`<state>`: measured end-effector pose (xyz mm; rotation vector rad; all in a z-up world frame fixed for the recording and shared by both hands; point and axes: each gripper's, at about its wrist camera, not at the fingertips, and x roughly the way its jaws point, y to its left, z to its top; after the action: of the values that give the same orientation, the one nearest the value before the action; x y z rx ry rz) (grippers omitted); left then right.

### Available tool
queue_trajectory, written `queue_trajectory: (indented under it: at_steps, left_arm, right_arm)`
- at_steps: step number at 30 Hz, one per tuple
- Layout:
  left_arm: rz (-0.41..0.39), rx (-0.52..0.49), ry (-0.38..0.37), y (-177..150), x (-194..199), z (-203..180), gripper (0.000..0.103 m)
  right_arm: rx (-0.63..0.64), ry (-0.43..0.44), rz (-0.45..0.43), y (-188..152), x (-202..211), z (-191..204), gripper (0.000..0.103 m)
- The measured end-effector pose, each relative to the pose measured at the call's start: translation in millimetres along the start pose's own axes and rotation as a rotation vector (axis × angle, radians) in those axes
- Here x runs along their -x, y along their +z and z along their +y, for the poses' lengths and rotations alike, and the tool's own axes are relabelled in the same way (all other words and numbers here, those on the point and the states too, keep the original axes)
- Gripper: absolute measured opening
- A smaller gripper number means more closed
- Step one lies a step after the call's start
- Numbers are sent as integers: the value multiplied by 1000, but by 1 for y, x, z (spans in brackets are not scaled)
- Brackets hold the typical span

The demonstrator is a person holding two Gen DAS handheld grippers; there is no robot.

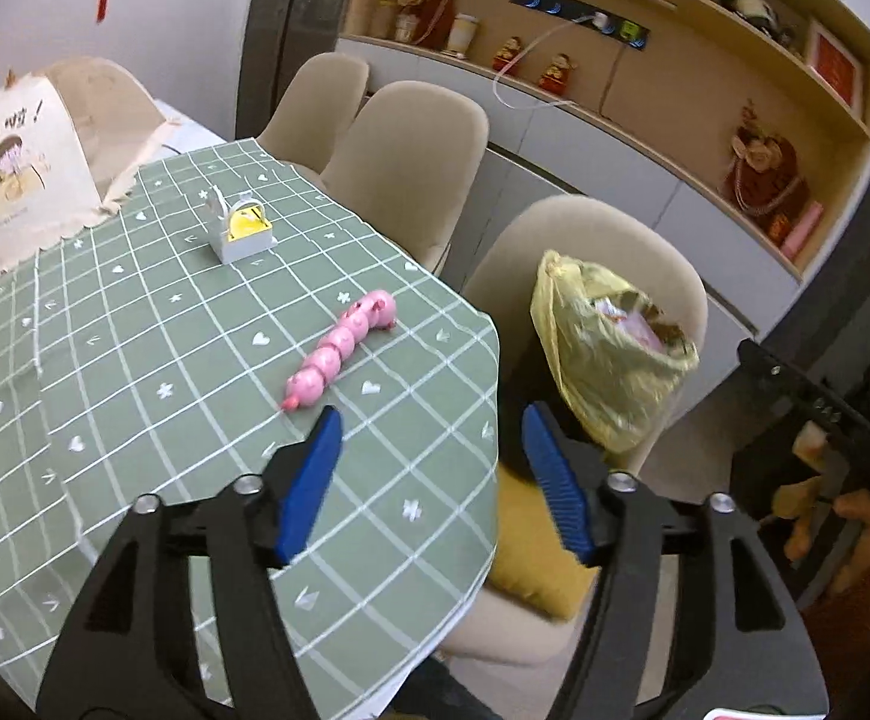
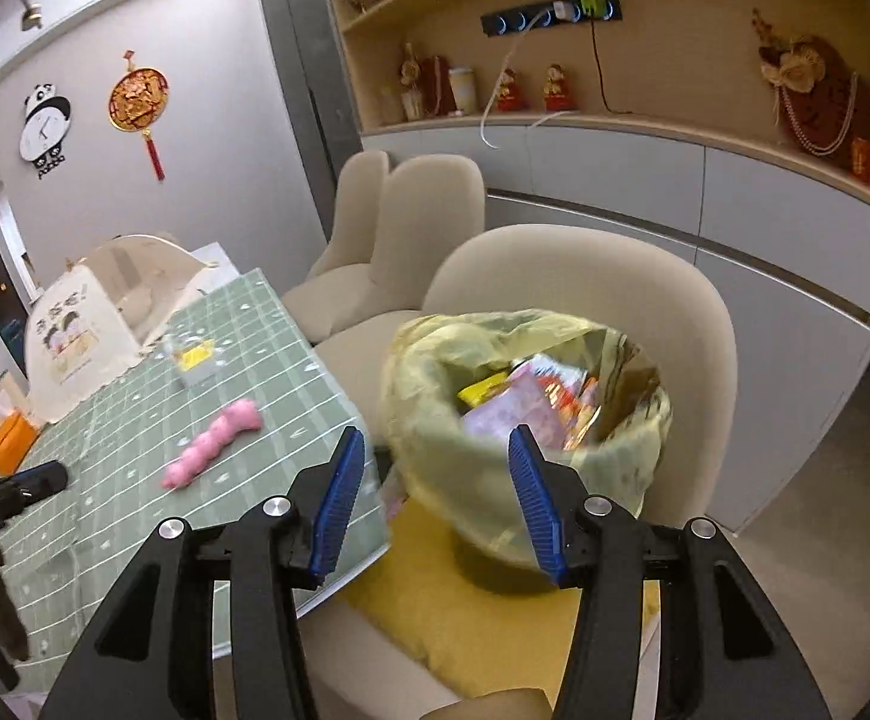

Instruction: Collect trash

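A yellow plastic trash bag stands open on a beige chair beside the table, with several colourful wrappers inside. It also shows in the left wrist view. My right gripper is open and empty, just in front of the bag's near rim. My left gripper is open and empty, over the table's right edge. A pink caterpillar toy lies on the green checked tablecloth just ahead of the left gripper; it also shows in the right wrist view.
A small white box with yellow inside sits farther back on the table. A cloth bag with a cartoon print stands at the far left. More beige chairs line the table. A yellow cushion lies under the trash bag. Shelves stand behind.
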<state>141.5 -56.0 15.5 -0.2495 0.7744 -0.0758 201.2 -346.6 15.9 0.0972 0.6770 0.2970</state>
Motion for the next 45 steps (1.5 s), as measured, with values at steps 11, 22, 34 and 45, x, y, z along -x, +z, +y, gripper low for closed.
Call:
queue_trajectory:
  at_steps: [11, 22, 34, 45]
  left_arm:
    - [-114, -98, 73, -54, 71, -14, 81]
    - [-233, -142, 161, -70, 117, -18, 81]
    - [-205, -162, 155, -75, 118, -21, 81]
    - [-190, -173, 139, -73, 111, -25, 81]
  right_arm:
    - [30, 31, -49, -79, 76, 87, 48]
    - [102, 16, -92, -107, 112, 134, 48]
    - [74, 5, -97, -107, 117, 129, 48]
    - [78, -1, -92, -106, 115, 125, 48]
